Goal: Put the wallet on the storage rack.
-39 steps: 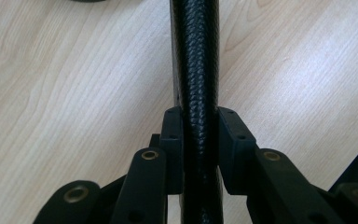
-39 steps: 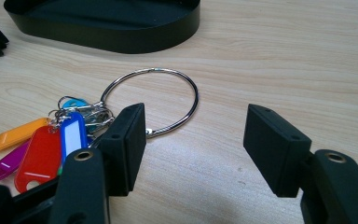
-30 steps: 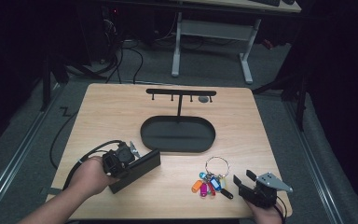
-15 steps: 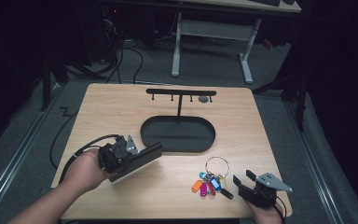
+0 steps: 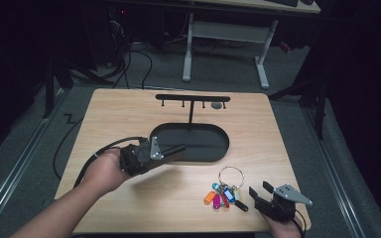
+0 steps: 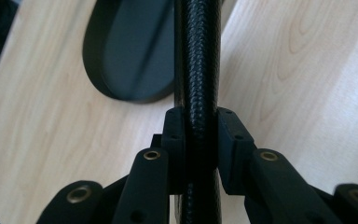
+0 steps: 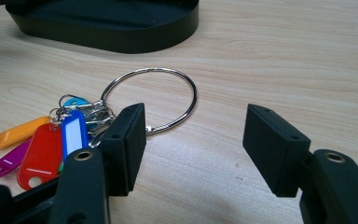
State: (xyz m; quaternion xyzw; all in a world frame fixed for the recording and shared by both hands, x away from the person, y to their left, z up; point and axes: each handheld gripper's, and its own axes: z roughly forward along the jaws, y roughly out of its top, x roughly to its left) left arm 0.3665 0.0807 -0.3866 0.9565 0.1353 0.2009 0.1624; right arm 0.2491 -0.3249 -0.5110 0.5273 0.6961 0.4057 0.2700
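Note:
My left gripper [image 5: 161, 152] is shut on a flat black case with a textured, leather-like skin [image 5: 176, 150], held above the table at the near left rim of a black oval tray [image 5: 218, 134]. In the left gripper view the case [image 6: 198, 60] stands edge-on, pinched between both pads of that gripper [image 6: 198, 140]. A metal key ring with several coloured tags [image 5: 223, 191] lies on the table near the front right. My right gripper [image 5: 259, 189] rests just right of it, open and with nothing in it; in its own view that gripper [image 7: 196, 140] points past the ring, with the tags [image 7: 42, 149] to the left.
A black T-shaped hook rack [image 5: 192, 98] rises from the tray's far side, with a small grey item [image 5: 217, 105] hanging at its right end. The tray's wall [image 7: 121, 42] lies beyond the ring. The wooden table [image 5: 129, 114] ends close behind my right hand.
My left gripper has lifted the black case off the table and carried it right, up to the tray's rim. The right gripper and the key ring have stayed put.

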